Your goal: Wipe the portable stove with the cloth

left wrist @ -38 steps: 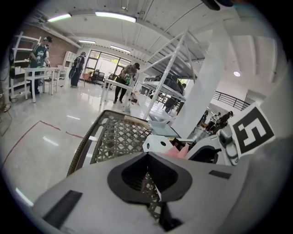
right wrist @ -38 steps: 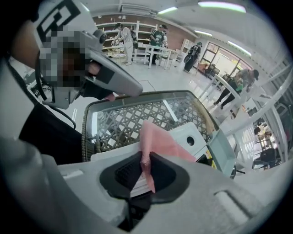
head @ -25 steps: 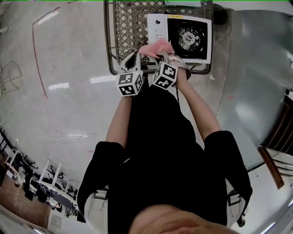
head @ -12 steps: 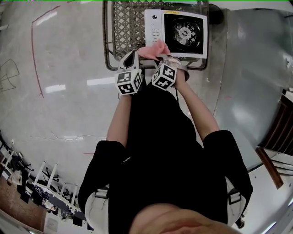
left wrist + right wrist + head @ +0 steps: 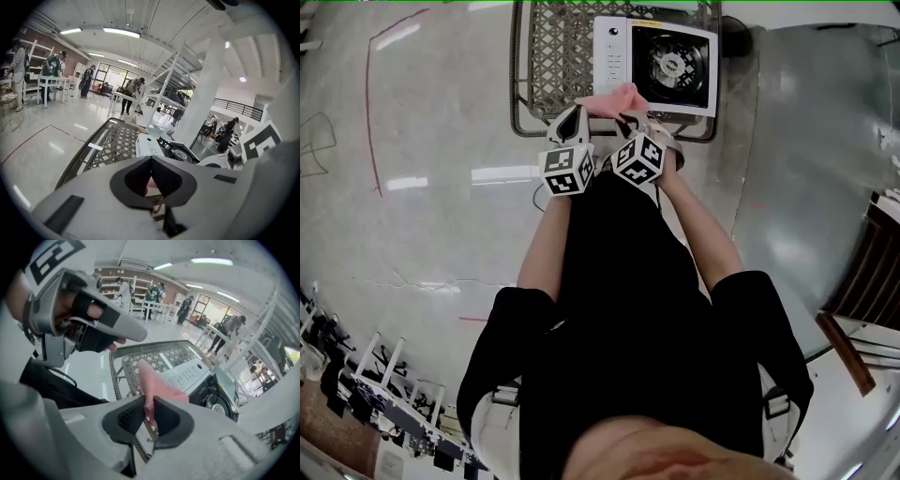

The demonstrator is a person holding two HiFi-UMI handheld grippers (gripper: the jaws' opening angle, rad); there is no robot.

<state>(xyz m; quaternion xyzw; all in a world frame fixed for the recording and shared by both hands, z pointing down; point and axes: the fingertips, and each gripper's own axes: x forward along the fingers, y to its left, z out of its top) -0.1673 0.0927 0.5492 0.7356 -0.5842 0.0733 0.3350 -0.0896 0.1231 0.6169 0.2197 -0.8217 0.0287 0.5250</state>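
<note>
The white portable stove (image 5: pixel 619 52) with its black burner (image 5: pixel 677 64) stands on a metal lattice table (image 5: pixel 553 56). A pink cloth (image 5: pixel 614 99) hangs at the stove's near left corner, held between both grippers. My left gripper (image 5: pixel 577 120) is shut, and a bit of pink cloth (image 5: pixel 150 183) shows between its jaws. My right gripper (image 5: pixel 630 120) is shut on the cloth (image 5: pixel 157 383), which rises out of its jaws in front of the stove's control panel (image 5: pixel 186 373). The two grippers sit side by side, close together, just short of the stove.
The lattice table's frame rail (image 5: pixel 520 84) runs along its left and near sides. Shiny grey floor (image 5: pixel 422 141) surrounds it, with a red line (image 5: pixel 370 112) at the left. Several people stand at tables far off (image 5: pixel 54 70). A wooden piece (image 5: pixel 848 352) lies at the right.
Both grippers have shifted slightly with the cloth still held between them. The stove and table now sit higher in the head view, and the cloth hangs lower against the stove's corner.
</note>
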